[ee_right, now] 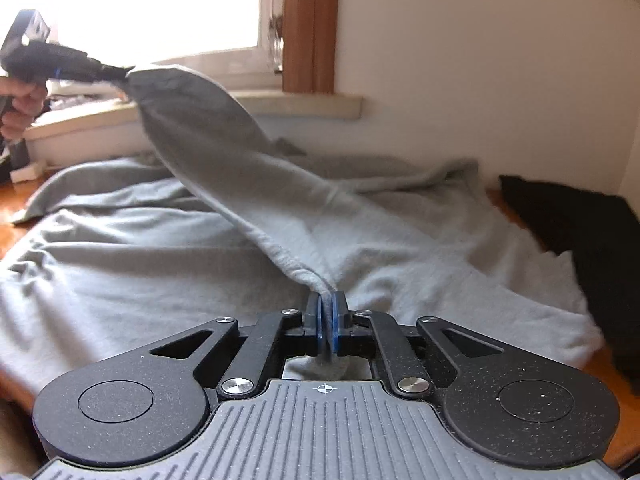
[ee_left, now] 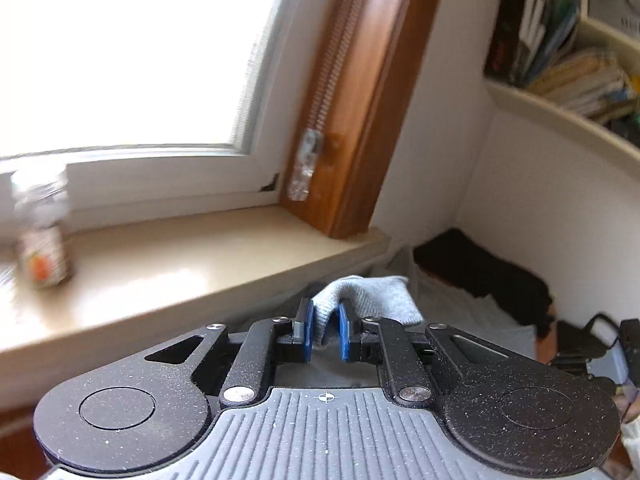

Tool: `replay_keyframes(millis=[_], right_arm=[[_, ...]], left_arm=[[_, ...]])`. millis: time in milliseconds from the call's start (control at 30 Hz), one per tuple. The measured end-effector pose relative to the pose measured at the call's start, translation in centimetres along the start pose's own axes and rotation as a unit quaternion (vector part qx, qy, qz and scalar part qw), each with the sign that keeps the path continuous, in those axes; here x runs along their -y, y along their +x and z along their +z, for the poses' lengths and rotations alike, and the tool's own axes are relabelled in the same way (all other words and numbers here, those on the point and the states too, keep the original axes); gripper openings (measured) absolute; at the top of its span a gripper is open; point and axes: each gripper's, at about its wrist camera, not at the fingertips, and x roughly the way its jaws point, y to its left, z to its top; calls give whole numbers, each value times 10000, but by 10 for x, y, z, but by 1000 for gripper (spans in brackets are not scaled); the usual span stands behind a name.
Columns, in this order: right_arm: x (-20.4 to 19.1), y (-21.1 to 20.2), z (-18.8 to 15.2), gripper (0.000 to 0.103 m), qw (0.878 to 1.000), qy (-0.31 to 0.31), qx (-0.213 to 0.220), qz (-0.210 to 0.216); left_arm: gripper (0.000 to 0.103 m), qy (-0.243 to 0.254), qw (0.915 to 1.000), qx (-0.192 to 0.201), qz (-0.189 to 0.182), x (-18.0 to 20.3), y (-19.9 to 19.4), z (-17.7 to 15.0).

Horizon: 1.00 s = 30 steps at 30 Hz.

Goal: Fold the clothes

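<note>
Both grippers [ee_left: 325, 334] [ee_right: 328, 330] clamped on grey garment [ee_right: 160, 248] (taut)

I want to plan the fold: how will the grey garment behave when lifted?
Likely floppy: the grey garment sags between the left gripper and right gripper. Probably light, since small pinches lift it. Its fleecy surface seems unlikely to slip.

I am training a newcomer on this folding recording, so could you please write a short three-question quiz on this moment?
1. True or false: the right tool is shut on the grey garment.
2. What does the left tool grip? A) the black cloth B) the grey garment C) the jar
3. Where does the jar stand?

Key:
1. True: its pads pinch a fold of the cloth.
2. B: the right wrist view shows it lifting an edge.
3. On the windowsill.
</note>
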Motion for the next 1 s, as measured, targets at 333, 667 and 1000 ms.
replay_keyframes(millis=[333,667,1000], right_arm=[[-35,-52,-40,6,9969,-289,-570,460],[-26,-53,-38,18,9971,-51,-489,582],[-21,-55,-48,26,9969,-36,-471,625]], left_arm=[[15,-486,9954,-827,-41,-22,-43,-93],[40,-65,9964,-707,455,-18,-42,-100],[61,233,9917,-1033,727,-19,-9,-120]])
